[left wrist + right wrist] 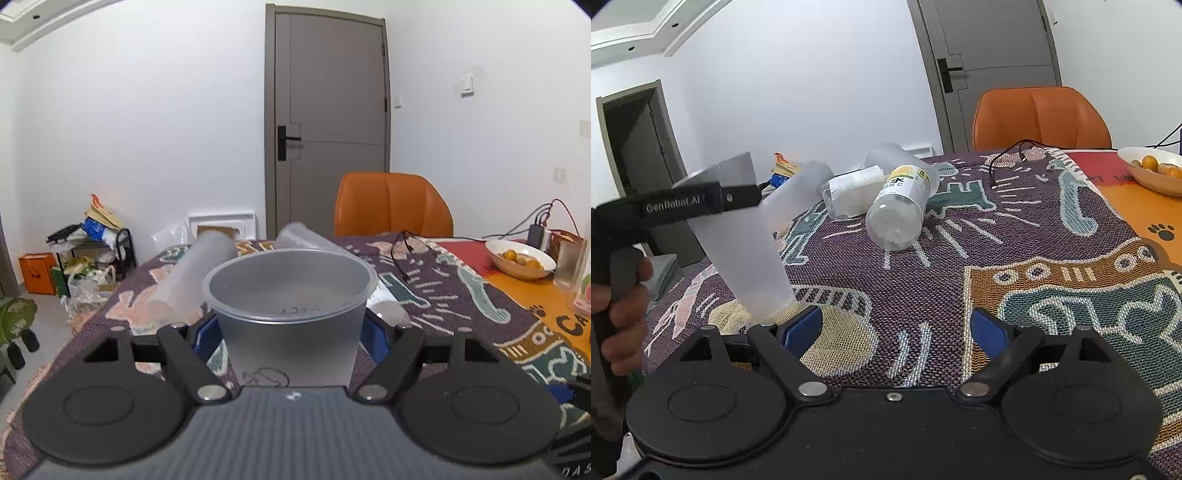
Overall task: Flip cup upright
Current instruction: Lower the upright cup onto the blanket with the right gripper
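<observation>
left gripper (291,332) clamping upright cup (290,295) – (rim up)

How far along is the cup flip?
Done: the frosted translucent plastic cup is mouth-up, base on the patterned woven tablecloth.
In hand: the left tool is clamped on its sides.
Left: release and withdraw. Two more frosted cups and two clear bottles lie on their sides beyond. The right tool is open, holding nothing.

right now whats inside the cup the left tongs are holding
The cup held by the left tongs looks empty: only its frosted wall and faint embossed lettering show. Its bottom is hidden below the near rim.
</observation>
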### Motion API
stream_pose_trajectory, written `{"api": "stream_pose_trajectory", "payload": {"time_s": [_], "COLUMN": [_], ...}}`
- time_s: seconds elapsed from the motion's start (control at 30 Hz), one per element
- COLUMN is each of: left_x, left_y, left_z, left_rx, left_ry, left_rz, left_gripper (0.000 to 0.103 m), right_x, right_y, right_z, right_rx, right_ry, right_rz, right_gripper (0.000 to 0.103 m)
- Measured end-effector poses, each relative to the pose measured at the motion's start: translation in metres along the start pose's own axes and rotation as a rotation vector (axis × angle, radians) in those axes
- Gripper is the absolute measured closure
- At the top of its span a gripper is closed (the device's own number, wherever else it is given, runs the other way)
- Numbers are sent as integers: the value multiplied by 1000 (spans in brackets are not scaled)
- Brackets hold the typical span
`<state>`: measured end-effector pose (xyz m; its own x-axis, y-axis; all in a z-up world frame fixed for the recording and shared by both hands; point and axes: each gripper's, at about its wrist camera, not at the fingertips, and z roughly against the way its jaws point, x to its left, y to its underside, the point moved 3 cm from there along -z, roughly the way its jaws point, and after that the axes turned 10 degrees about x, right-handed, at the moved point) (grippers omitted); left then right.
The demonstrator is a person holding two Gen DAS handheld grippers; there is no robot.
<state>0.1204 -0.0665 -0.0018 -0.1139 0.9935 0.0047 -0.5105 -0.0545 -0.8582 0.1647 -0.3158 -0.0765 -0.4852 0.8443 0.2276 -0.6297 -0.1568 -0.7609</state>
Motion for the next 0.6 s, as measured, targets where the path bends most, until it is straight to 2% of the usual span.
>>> {"api": "stream_pose_trajectory", "payload": {"time_s": [0.6], "left_x": [11], "left_y": [11], "left_z": [29], "left_rx": [57], "left_ry": [99], "left_rz": [43], "left_gripper": [14], "right_x": [17], "right_y": [-5], "right_z": [13], "right_rx": [-12], "right_ry": [-23], "right_rz": [29], "right_gripper": [14]}}
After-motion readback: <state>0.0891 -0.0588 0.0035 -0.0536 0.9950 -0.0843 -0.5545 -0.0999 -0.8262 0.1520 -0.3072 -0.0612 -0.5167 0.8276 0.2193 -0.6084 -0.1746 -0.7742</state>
